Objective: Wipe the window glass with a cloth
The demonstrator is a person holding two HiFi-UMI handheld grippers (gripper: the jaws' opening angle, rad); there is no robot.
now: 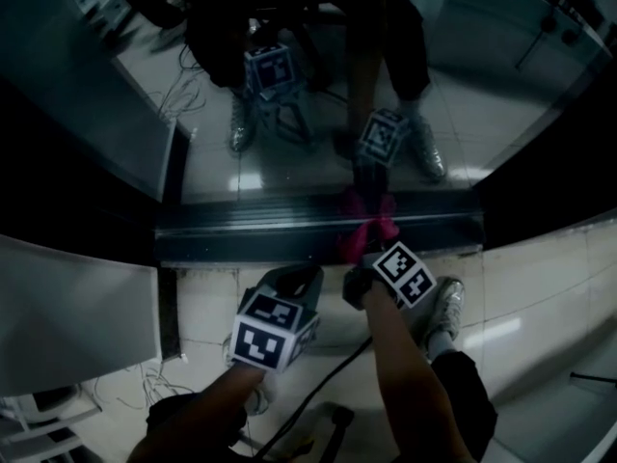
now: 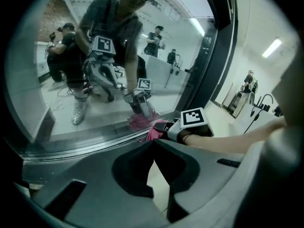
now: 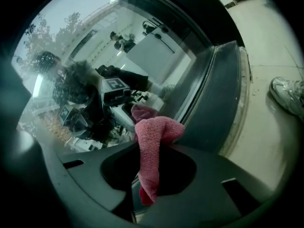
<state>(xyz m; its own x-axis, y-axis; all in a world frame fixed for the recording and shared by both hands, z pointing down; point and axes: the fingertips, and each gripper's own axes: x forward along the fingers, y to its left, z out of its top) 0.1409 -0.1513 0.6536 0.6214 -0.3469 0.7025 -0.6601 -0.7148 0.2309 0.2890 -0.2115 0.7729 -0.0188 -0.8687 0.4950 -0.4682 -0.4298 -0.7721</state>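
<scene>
— As you look down in the head view, where's the cloth [image 1: 367, 222]?
— Pink, low against the window glass [image 1: 308, 133], just above the bottom frame [image 1: 251, 231], held by your right gripper [image 1: 364, 251]. Your left gripper [image 1: 294, 280] is beside it, off the glass.
— Left gripper view?
— Jaws together, nothing between them.
— Right gripper view?
— Jaws clamped on the cloth, its bunched end at the glass.
</scene>
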